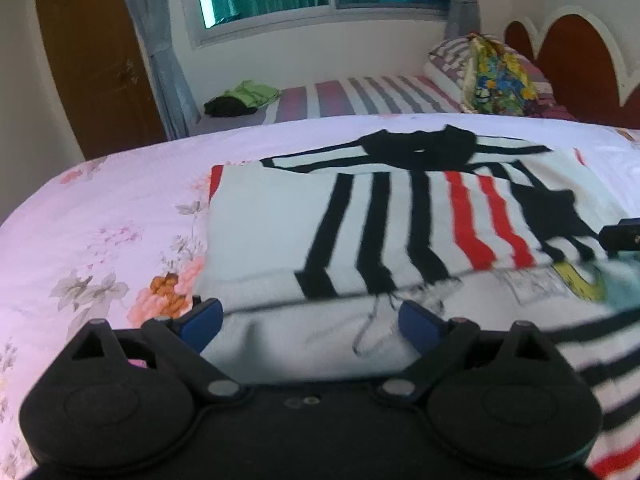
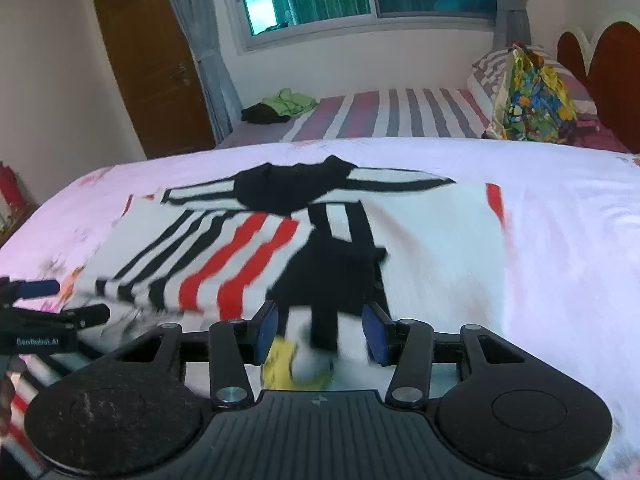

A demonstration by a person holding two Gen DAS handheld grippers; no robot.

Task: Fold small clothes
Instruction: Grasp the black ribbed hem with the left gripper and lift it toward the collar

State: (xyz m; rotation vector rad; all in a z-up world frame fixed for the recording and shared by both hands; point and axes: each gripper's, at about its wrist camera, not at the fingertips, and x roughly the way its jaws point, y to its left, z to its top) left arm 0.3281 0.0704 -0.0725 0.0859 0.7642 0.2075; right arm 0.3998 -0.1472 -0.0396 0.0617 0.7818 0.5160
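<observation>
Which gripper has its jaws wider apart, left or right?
The left gripper: its blue pads stand wide apart over the striped shirt. The right gripper has its pads set closer together, with nothing visibly clamped.

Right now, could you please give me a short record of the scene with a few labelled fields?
Surface: bed with pale floral sheet
Garment: striped shirt, white with black and red stripes, lying flat and partly folded
Left gripper: jaws wide open over the shirt's near edge, gripping nothing
Right gripper: jaws apart, fabric between the pads, grip unclear
Background: green and black clothes on a second, striped bed
</observation>
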